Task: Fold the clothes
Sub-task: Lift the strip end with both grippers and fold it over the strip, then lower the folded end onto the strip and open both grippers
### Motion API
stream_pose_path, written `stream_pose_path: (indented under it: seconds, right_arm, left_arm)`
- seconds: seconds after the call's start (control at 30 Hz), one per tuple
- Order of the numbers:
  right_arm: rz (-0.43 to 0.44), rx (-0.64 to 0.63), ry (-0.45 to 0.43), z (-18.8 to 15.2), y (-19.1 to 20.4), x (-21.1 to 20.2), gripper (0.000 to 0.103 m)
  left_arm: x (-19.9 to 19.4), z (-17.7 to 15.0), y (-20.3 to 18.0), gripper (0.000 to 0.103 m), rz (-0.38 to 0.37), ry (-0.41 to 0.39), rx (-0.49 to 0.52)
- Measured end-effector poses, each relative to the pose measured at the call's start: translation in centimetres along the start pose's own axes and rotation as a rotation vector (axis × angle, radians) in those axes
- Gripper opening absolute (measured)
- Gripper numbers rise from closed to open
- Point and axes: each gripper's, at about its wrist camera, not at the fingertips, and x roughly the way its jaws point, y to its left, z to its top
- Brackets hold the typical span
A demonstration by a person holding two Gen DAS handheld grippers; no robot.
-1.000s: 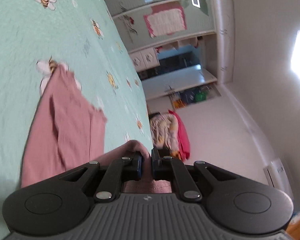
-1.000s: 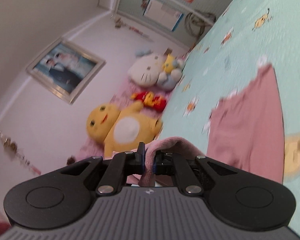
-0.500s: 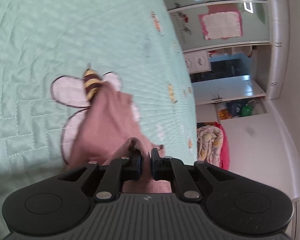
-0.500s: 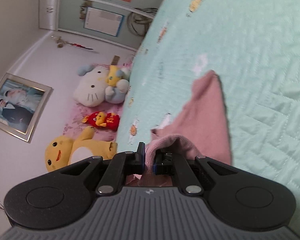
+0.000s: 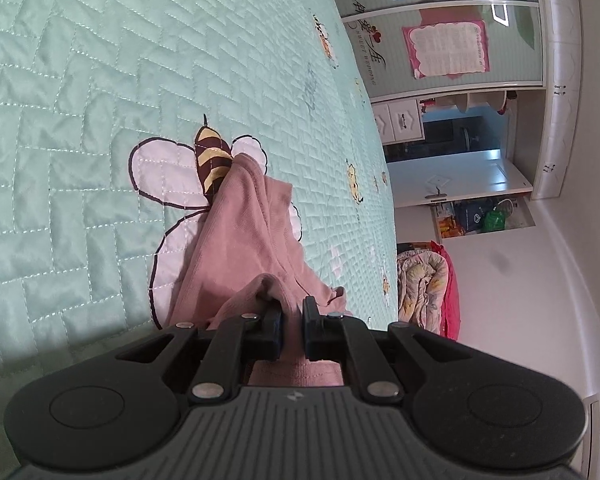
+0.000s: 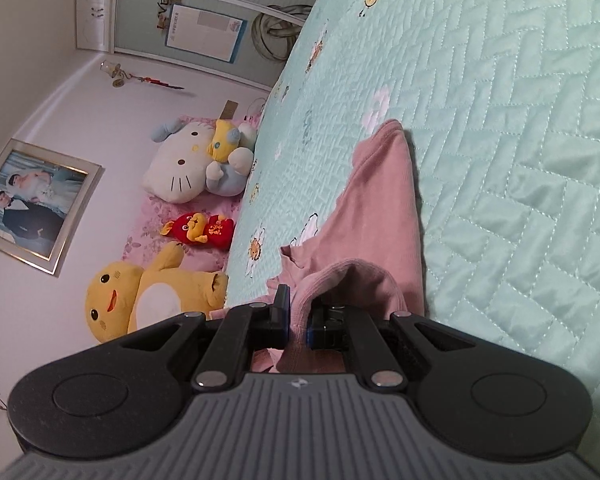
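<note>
Left wrist view: left gripper (image 5: 292, 320) clamped on a bunched edge of the pink garment (image 5: 244, 236); cloth fills the narrow gap between the fingers (image 5: 270, 334) and humps up over the tips.
Right wrist view: right gripper (image 6: 298, 322) clamped on another bunched edge of the same pink garment (image 6: 380, 208); fabric pinched between the pads, a fold arching over the right-hand finger.
Garment location: lying on the mint quilted bedspread (image 5: 80, 100), running from each gripper out across the bed.
Long axis, left view: runs from the gripper up and slightly left in frame, narrowing to a point at the far end.
Far tip, left view: rests on the bee print (image 5: 204, 164), covering part of its striped body and right wing.
Long axis, right view: runs from the gripper up and slightly right, also tapering to a far corner.
Far tip, right view: lies just beside a small white flower print (image 6: 376, 110) on the bedspread (image 6: 520, 160).
Garment state: cloth near both grippers lifted and creased; further out it lies on the quilt. Layer count under the top fold: cannot tell.
Background, left view: wardrobe (image 5: 460, 32) with pink notice, rolled blanket (image 5: 424, 284) on the floor.
Background, right view: plush toys (image 6: 196, 168) at the head of the bed, framed photo (image 6: 32, 204) on the wall.
</note>
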Motion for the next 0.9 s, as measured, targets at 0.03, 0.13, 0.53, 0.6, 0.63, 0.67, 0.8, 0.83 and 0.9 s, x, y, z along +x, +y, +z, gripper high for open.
stream_pose_path:
  seconds: [0.03, 0.13, 0.53, 0.6, 0.63, 0.67, 0.8, 0.83, 0.9]
  right_arm:
    - [0.002, -0.003, 0.002, 0.0, 0.1, 0.0, 0.006]
    - [0.006, -0.014, 0.005, 0.0, 0.3, -0.2, 0.006]
    - [0.100, 0.130, -0.022, 1.7, 0.2, 0.6, 0.049]
    - [0.145, 0.151, -0.041, 1.8, 0.4, 0.6, 0.050]
    - [0.161, 0.151, -0.055, 1.8, 0.5, 0.5, 0.051]
    - [0.177, 0.152, -0.069, 1.9, 0.6, 0.4, 0.053]
    - [0.196, 0.128, -0.103, 2.1, 0.9, 0.2, 0.054]
    - [0.181, 0.109, -0.114, 2.1, 1.0, 0.1, 0.054]
    - [0.140, 0.052, -0.139, 2.2, 1.3, -0.5, 0.054]
  left_arm:
    - [0.1, 0.0, -0.1, 0.007, 0.000, 0.000, 0.003]
    - [0.1, 0.0, -0.3, 0.007, 0.000, 0.002, 0.009]
    - [-2.1, 1.3, -1.0, 0.071, -0.110, -0.086, -0.164]
    - [-2.8, 1.4, -1.3, 0.072, -0.142, -0.121, -0.180]
    - [-3.1, 1.4, -1.6, 0.072, -0.146, -0.136, -0.167]
    - [-3.3, 1.3, -1.8, 0.072, -0.147, -0.151, -0.157]
    - [-3.7, 0.3, -2.7, 0.072, -0.105, -0.183, -0.104]
    - [-3.7, 0.0, -2.9, 0.072, -0.087, -0.188, -0.078]
    - [-3.8, -0.3, -3.6, 0.072, -0.024, -0.202, -0.005]
